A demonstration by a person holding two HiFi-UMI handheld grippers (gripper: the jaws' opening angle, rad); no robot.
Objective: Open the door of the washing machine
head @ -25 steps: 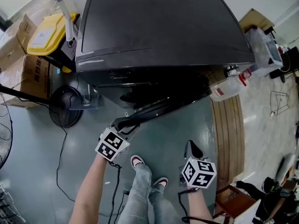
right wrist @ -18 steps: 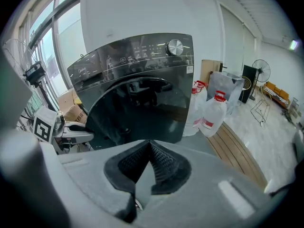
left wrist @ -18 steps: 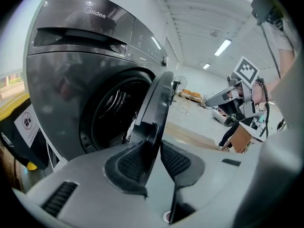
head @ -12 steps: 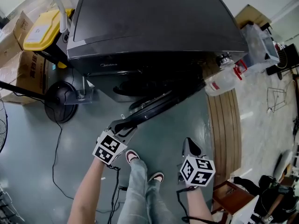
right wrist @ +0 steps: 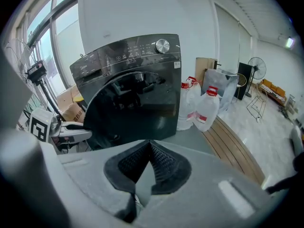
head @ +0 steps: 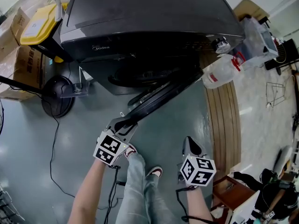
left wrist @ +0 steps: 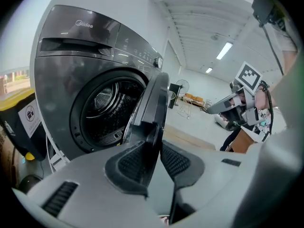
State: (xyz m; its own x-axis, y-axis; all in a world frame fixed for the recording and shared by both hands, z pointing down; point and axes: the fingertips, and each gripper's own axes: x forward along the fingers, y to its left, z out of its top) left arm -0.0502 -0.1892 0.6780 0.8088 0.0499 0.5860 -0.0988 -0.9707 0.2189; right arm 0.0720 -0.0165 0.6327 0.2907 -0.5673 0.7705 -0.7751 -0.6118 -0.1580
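Note:
The dark grey washing machine (head: 154, 17) stands ahead with its round door (head: 159, 97) swung partly out, so the steel drum (left wrist: 107, 106) shows. My left gripper (head: 122, 122) is shut on the door's free edge (left wrist: 154, 99). That edge sits between the ribbed pads (left wrist: 135, 163), and the jaws have just been closing a little on it. My right gripper (head: 189, 143) hangs apart to the right, shut with nothing between its pads (right wrist: 164, 163). The right gripper view faces the door's dark outer side (right wrist: 133, 113).
Clear water jugs (head: 224, 76) and a wooden board (head: 226, 125) lie right of the machine. On the left are a yellow bin (head: 39, 22), cardboard boxes (head: 23, 59), a fan base (head: 57, 99) and a floor cable. The person's shoes (head: 154, 172) stand between the grippers.
The door has swung further out from the machine, with my left gripper drawing its edge toward me. My right gripper has drifted back alongside.

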